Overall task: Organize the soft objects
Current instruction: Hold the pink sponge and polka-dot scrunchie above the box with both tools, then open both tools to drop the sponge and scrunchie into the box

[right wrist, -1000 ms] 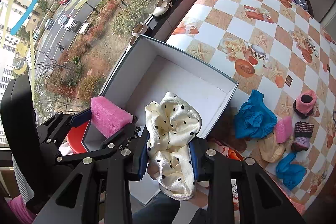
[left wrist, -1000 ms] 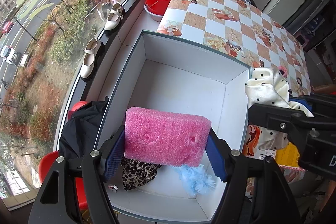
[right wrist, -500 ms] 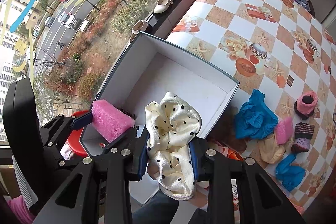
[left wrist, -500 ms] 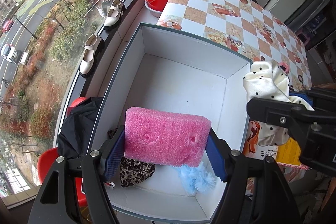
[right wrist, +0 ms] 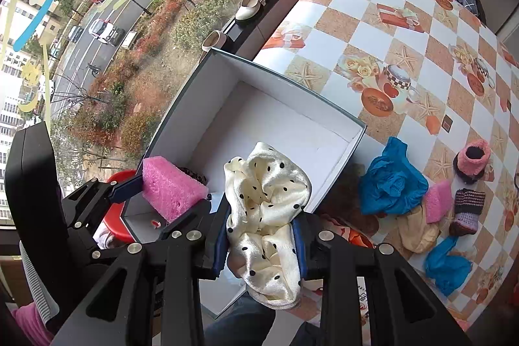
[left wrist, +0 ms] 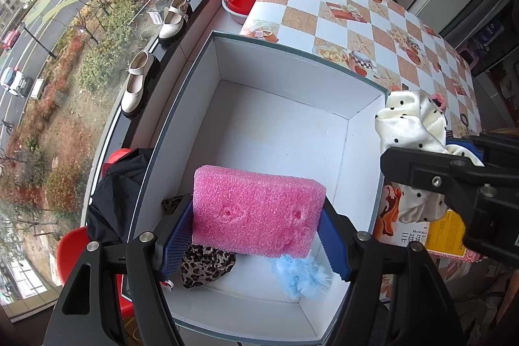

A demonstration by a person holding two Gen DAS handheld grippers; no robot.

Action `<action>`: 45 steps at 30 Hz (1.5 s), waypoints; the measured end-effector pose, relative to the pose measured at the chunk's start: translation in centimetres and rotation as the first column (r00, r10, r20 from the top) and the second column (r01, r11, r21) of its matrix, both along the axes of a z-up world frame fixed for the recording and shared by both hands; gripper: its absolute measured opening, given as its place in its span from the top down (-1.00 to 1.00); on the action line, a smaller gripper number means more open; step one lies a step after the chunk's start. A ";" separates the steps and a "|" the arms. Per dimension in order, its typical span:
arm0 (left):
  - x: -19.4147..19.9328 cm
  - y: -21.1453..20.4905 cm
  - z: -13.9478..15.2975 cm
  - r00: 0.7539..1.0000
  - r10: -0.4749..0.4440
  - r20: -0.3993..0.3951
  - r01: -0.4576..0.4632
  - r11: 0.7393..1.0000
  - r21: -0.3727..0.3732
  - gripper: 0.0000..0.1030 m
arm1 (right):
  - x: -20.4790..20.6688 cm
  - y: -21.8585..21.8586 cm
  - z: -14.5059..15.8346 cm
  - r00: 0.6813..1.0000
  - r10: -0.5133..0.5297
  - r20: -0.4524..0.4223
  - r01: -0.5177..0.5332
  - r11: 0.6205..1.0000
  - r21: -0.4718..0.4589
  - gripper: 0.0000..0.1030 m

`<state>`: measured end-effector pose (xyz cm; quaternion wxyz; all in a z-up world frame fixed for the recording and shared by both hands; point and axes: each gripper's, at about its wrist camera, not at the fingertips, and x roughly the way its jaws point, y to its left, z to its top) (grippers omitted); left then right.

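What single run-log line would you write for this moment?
left gripper: shut on pink sponge, over white box | right gripper: shut on polka-dot cloth | both unreleased

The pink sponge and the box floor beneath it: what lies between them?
In the left wrist view, a leopard-print cloth and a blue fluffy piece lie under the pink sponge, on the box floor.

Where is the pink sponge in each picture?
Left wrist view: pink sponge, low centre, clamped in the left gripper above the white box.
Right wrist view: sponge, lower left, left of the polka-dot cloth.
Shared landmark: the white box.
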<state>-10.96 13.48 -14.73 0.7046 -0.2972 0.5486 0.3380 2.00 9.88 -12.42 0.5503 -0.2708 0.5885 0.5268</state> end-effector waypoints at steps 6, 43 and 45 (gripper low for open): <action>0.0 -0.3 -0.2 1.000 -0.004 -0.001 0.004 1.000 -0.004 -0.44 | 0.1 0.0 -0.2 1.000 0.002 -0.002 -0.002 1.000 -0.006 0.37; -1.7 1.2 -1.0 0.990 0.135 0.045 -0.127 0.981 -0.147 -0.89 | 0.5 -0.6 1.0 0.999 -0.035 -0.037 0.036 0.999 0.032 -0.98; -1.7 1.4 -0.7 0.984 0.156 0.091 -0.140 0.977 -0.163 -0.99 | 0.9 -1.0 1.3 0.998 -0.047 -0.032 0.049 0.998 0.051 -0.98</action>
